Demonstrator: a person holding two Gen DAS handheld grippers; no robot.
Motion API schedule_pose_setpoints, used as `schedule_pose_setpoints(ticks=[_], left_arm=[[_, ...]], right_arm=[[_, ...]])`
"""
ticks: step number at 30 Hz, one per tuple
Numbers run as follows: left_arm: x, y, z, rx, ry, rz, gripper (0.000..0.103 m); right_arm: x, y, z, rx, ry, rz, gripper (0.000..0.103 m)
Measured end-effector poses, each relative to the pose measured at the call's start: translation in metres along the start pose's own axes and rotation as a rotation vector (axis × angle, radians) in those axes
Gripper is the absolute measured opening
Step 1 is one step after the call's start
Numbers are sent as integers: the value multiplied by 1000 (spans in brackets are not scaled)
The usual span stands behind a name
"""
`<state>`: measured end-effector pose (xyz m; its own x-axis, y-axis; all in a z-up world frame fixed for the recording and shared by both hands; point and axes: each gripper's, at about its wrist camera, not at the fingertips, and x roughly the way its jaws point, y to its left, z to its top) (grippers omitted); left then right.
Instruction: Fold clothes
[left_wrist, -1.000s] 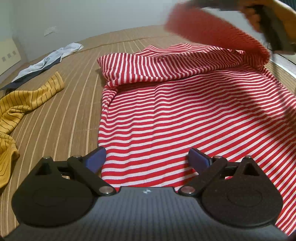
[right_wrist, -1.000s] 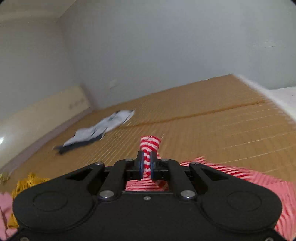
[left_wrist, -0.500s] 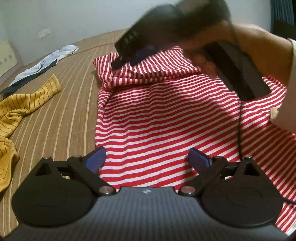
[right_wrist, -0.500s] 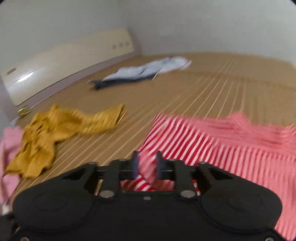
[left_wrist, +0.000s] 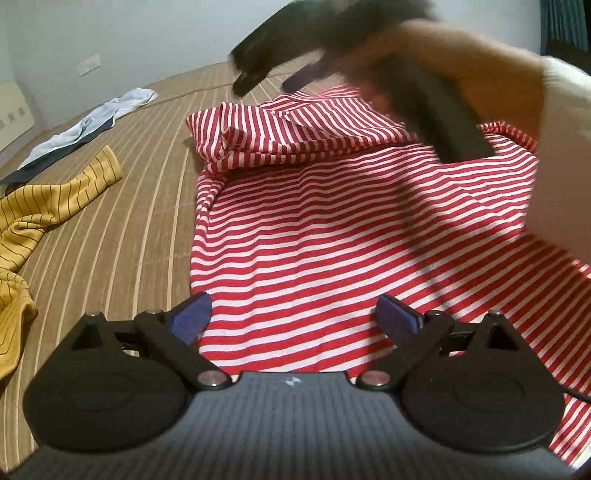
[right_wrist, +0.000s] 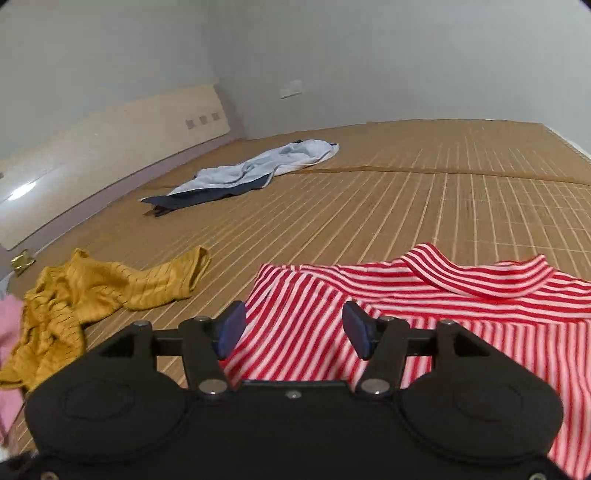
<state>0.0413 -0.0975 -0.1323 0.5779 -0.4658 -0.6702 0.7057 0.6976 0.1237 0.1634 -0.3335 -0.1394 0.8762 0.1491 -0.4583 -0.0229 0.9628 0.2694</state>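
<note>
A red-and-white striped shirt (left_wrist: 332, 236) lies spread on the bamboo mat, its upper part folded over into a band across the far end (right_wrist: 461, 291). My left gripper (left_wrist: 293, 317) is open low over the shirt's near hem, with only flat cloth below its blue pads. My right gripper (right_wrist: 293, 328) hovers over the folded band's left corner, its jaws opening, with no cloth pinched between the pads. In the left wrist view the right gripper (left_wrist: 280, 70) shows blurred above the shirt's far edge, held by a hand in a pale sleeve.
A mustard striped garment (right_wrist: 99, 291) lies crumpled left of the shirt, with a pink cloth (right_wrist: 7, 332) at the far left edge. A white-and-navy garment (right_wrist: 251, 173) lies farther back near the headboard (right_wrist: 92, 147). The bamboo mat (right_wrist: 443, 206) stretches to the wall.
My right gripper carried the shirt's sleeve leftward across the shirt and let it go; the jaws went from pinching cloth to apart. The cloth now lies as a folded band. The left gripper stayed put.
</note>
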Motion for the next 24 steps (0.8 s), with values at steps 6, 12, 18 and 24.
schedule_pose_setpoints(ticks=[6,12,18,24], left_arm=[[-4,3,0,6,13,14,98],[-27,19,-1,-25,-29,11,98],[-56,48,-15,-140,-15,-56,98],[-92,48,-40,-178,0,-153,98]], right_arm=[[35,30,-20,-10,136,137,55],[-51,37,-20,-13,53,244,59],[-192,25,-56,-47,5,269,75],[-289,11,-148,-59,43,135,80]])
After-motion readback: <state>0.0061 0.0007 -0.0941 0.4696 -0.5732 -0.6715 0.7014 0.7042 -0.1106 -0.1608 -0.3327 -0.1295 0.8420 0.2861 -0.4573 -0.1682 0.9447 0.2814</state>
